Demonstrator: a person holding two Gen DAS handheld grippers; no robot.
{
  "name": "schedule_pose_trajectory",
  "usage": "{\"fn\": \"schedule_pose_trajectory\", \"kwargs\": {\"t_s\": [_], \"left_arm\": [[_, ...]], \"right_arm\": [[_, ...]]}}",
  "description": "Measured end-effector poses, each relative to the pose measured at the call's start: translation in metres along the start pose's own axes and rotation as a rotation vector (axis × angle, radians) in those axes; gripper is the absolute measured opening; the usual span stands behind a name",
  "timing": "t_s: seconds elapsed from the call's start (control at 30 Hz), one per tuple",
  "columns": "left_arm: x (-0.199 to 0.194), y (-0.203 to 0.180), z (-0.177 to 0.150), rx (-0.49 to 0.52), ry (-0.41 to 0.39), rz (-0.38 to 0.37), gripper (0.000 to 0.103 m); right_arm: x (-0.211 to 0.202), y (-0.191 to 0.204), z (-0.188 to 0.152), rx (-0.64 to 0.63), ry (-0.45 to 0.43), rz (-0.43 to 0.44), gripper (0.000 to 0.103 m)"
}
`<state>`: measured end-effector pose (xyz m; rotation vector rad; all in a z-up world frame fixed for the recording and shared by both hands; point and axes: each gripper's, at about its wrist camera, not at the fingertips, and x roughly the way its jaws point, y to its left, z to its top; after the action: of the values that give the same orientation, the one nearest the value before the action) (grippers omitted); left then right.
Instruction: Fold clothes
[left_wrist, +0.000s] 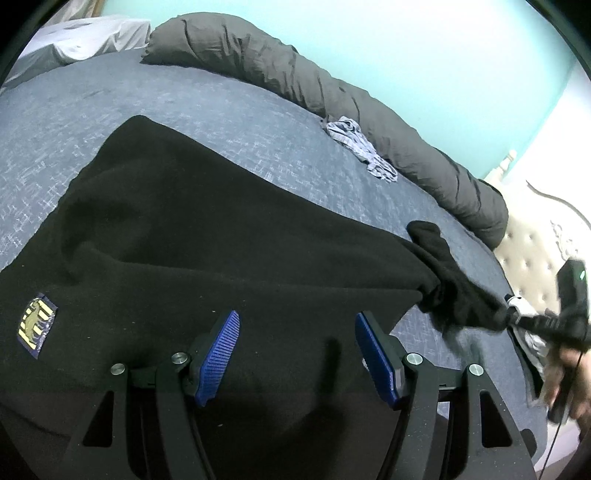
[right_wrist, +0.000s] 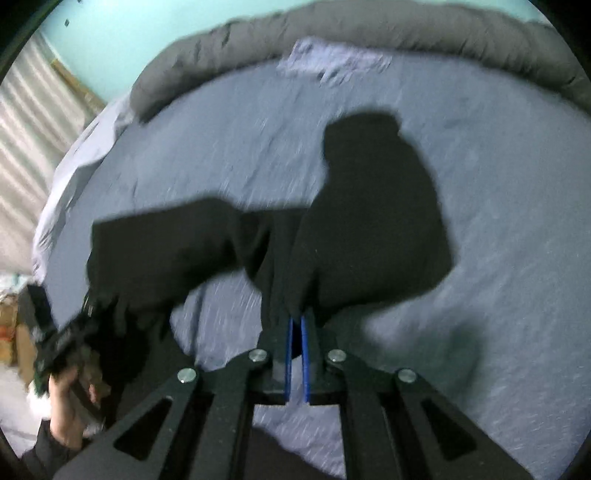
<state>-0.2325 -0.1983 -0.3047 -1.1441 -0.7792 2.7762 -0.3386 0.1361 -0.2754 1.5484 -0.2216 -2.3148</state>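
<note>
Left wrist view: black garment (left_wrist: 207, 236) lies spread on the blue-grey bedsheet (left_wrist: 74, 122), directly ahead of and under the left gripper (left_wrist: 295, 354), whose blue pads (left_wrist: 218, 354) stand wide apart with nothing between them, hovering over the cloth. Fabric looks soft, fleece-like and matte, with a yellow-and-blue patch (left_wrist: 37, 325) left of the fingers. Far right, one sleeve or corner is drawn into a taut bunched rope toward the right gripper (left_wrist: 517, 317). In the right wrist view the right gripper (right_wrist: 297, 325) has its pads pinched together on a fold of the black garment (right_wrist: 369, 229), which hangs ahead and spreads up and left; that frame is motion-blurred, so the grip depth is unclear.

Risks, as judgement:
- The right pinch seems to hold only a thin bunch, so a hard pull could slip it out and drop the sleeve.
- With the left side unpinned, pulling may drag the whole body across the sheet and wrinkle it instead of folding.
- Black-on-black layers make edges hard to read, so the left could grab two layers or miss the hem.
- Fast motion could make the fold land skewed.

Further out: a small striped grey cloth (left_wrist: 358, 147) lies well ahead-right, touching a long rolled grey duvet (left_wrist: 332, 92) along the bed's far edge. A white pillow (left_wrist: 85, 37) sits far ahead-left.
</note>
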Motion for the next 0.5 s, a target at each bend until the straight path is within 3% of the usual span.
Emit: {"fn": "schedule_pose_trajectory", "kwargs": {"t_s": [0.17,0.3,0.5], "left_arm": [[-0.001,0.001,0.001,0.001,0.000,0.001,0.069],[-0.001,0.002,0.001,-0.002,-0.002,0.007,0.069],[0.001,-0.001,-0.001,0.011,0.008,0.011,0.069]], "right_arm": [[-0.020,-0.014,0.009,0.020,-0.113,0.052,0.014],[-0.032,-0.032,0.030,0.069,-0.196,0.009,0.050],[-0.009,-0.052,0.080,0.105,-0.219,-0.069,0.055]]}}
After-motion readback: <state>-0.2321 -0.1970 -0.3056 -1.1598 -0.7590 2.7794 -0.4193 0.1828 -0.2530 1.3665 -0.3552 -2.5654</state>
